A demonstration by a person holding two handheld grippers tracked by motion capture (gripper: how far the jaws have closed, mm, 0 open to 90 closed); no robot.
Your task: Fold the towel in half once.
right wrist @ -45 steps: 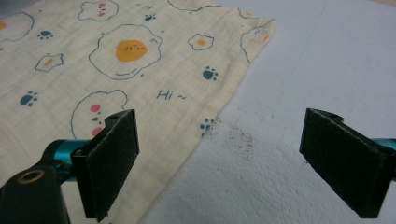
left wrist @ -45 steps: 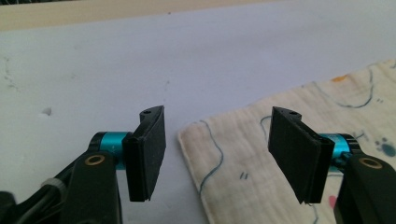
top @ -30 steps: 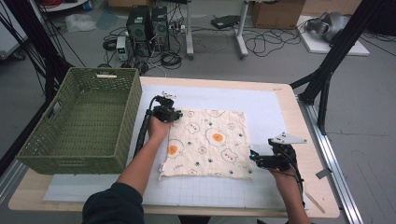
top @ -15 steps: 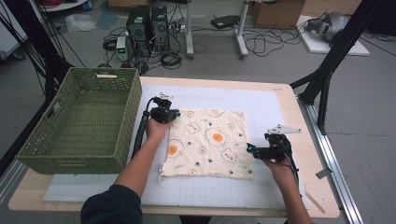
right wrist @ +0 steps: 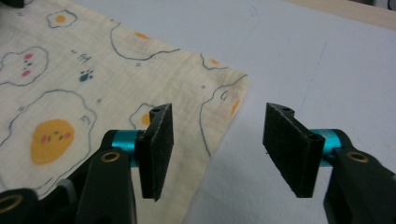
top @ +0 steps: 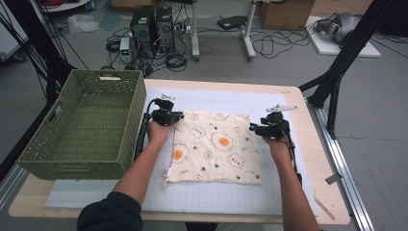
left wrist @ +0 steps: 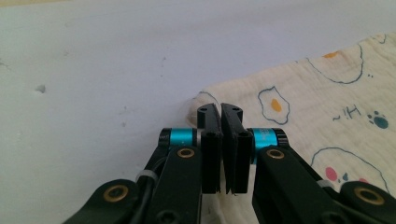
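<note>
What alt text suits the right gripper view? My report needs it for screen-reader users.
The right gripper hangs with jaws wide apart over the edge of a cream cloth printed with fried eggs. The cloth's corner lies just ahead on a pale mat.

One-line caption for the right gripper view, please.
Right gripper open, straddling the edge of the egg-print cloth near its corner on the white mat.

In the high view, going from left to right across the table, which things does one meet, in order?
Green wicker basket → left gripper, at the far left corner of the cloth → egg-print cloth lying flat on the white mat → right gripper, at the cloth's far right corner.
</note>
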